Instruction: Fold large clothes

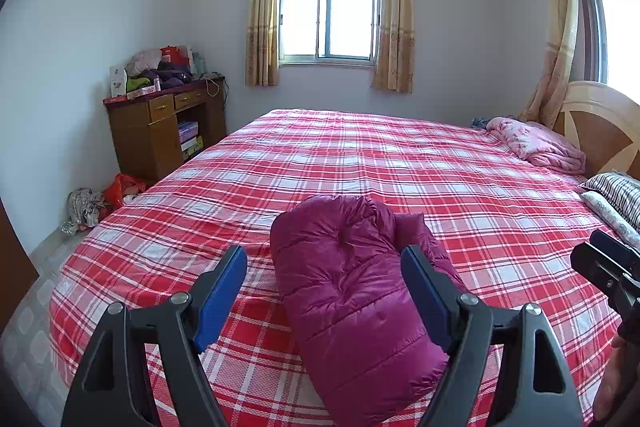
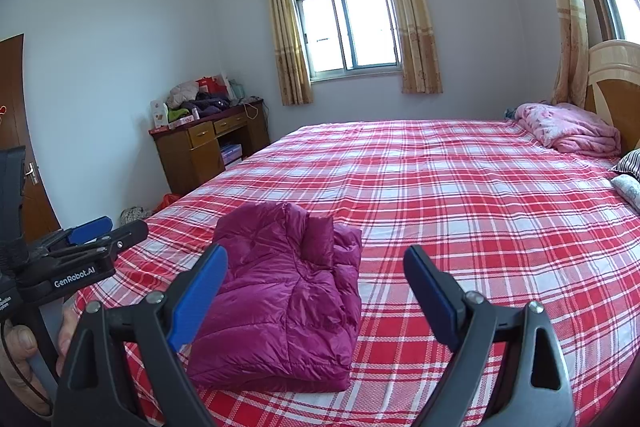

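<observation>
on plaid bed [image 1: 360,155], folded magenta jacket [image 1: 352,291]

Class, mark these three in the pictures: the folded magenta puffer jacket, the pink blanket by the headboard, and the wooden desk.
Magenta puffer jacket [image 2: 280,311]: right wrist view, quilted top face.
Pink blanket [image 2: 572,131]: right wrist view, middle of the bundle.
Wooden desk [image 1: 160,131]: left wrist view, cabinet door.

We see a bed [image 1: 360,163] in red-white plaid filling mid frame. On it: folded magenta puffer jacket [image 1: 352,291] lower centre, crumpled pink blanket [image 1: 536,143] at right by the headboard, striped pillow [image 1: 616,187] at far right edge.
</observation>
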Demonstrator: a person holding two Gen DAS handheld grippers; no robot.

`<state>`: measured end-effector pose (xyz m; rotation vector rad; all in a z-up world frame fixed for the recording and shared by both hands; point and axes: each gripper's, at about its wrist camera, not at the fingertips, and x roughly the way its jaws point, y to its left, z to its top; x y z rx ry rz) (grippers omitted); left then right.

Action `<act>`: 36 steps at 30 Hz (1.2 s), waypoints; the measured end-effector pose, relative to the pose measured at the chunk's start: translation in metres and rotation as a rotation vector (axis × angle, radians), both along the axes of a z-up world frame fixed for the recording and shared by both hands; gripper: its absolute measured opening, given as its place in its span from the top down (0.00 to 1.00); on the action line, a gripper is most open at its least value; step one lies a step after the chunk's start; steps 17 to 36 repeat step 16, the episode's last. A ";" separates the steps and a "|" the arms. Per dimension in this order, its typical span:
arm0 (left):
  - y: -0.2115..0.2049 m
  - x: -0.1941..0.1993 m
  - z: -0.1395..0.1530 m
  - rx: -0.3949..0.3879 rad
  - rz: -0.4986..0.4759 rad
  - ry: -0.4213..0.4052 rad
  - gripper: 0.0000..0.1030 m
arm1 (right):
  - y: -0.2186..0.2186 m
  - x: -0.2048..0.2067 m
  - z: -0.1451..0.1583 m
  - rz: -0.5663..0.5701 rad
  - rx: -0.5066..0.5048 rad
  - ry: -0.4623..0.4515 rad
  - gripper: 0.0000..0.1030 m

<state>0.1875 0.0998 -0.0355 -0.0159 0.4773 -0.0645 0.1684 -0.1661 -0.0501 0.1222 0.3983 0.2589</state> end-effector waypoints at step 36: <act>-0.003 0.002 -0.008 0.055 0.037 -0.025 0.17 | -0.002 0.002 -0.009 0.000 -0.002 0.030 0.10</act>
